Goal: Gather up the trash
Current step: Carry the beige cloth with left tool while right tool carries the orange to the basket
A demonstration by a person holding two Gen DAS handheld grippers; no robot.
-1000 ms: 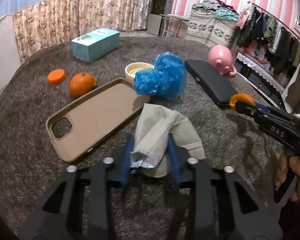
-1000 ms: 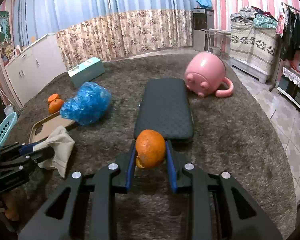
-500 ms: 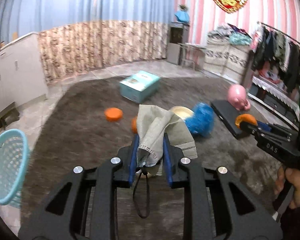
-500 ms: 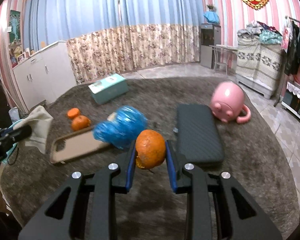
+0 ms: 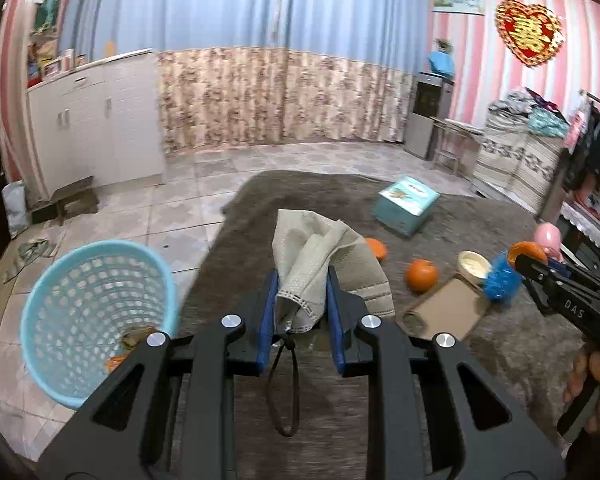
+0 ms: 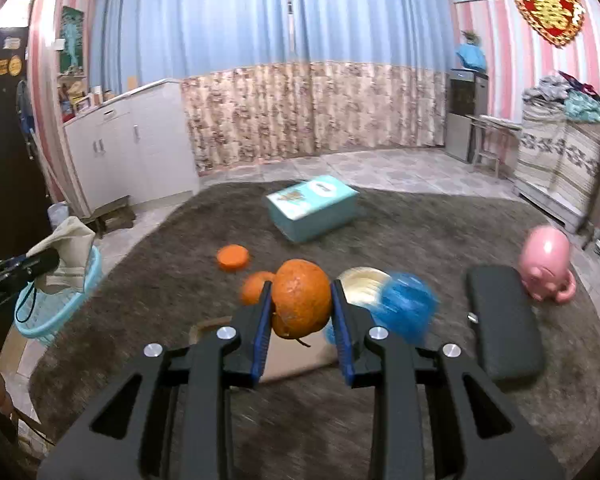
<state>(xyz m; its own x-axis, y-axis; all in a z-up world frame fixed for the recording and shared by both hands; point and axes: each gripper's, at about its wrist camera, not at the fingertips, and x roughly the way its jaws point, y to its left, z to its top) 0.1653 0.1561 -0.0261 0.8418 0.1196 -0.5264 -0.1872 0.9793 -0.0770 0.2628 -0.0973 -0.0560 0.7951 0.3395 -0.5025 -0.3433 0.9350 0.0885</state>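
My left gripper [image 5: 301, 280] is shut on a crumpled beige cloth [image 5: 320, 256], lifted above the table's left edge; a dark cord loop [image 5: 283, 392] hangs from it. A light blue mesh basket [image 5: 88, 320] stands on the floor to the lower left with some scraps inside. My right gripper [image 6: 300, 300] is shut on an orange peel [image 6: 300, 300] above the grey tablecloth [image 6: 420, 420]. In the right wrist view the left gripper [image 6: 40, 262] with its cloth [image 6: 66, 248] hovers over the basket [image 6: 56, 312].
On the table lie a teal box [image 6: 314, 206], an orange lid [image 6: 233, 258], a whole orange [image 5: 421, 275], a cream bowl [image 5: 474, 266], a blue plastic bag [image 6: 406, 308], a tan phone case [image 5: 446, 310], a black case [image 6: 502, 326] and a pink pig mug [image 6: 546, 266]. White cabinets [image 5: 96, 136] stand at left.
Both grippers have swung left and risen with their loads. The left one carried the cloth from over the table's middle to its left edge, bringing the blue basket into view.
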